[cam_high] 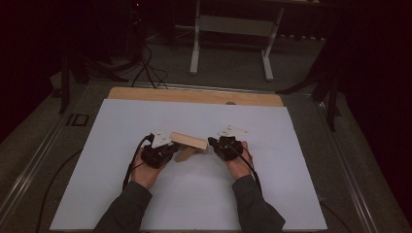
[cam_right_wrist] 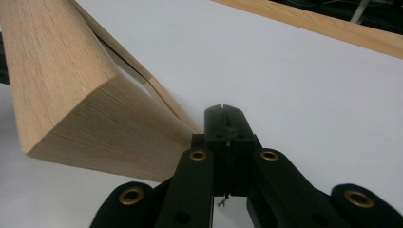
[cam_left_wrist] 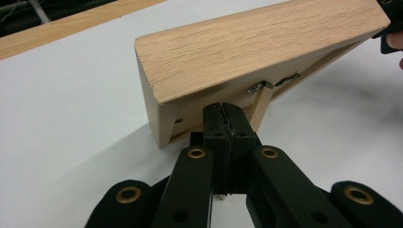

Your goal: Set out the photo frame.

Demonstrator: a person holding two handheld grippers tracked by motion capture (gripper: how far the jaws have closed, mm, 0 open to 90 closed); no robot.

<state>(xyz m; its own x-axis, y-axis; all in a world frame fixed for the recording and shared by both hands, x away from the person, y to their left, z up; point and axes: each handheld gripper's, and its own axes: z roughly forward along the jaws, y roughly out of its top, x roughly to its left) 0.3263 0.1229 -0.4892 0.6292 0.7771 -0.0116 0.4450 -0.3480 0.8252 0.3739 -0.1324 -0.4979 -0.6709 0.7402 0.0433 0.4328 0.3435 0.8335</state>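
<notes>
Wooden frame point(cam_high: 188, 141) between both closed grippers point(cam_high: 167, 148) point(cam_high: 214, 142)

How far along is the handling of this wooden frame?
Done: the wooden frame is tilted up on the white table. In hand: the left gripper and right gripper, jaws shut, sit at its two ends; what they pinch is unclear. Left: setting it down.

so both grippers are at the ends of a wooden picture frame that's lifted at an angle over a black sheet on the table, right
Not quite: the sheet is white, not black, as the high view shows. The rest holds: the left gripper and the right gripper are at the two ends of the wooden frame, which sits tilted above the sheet.
</notes>
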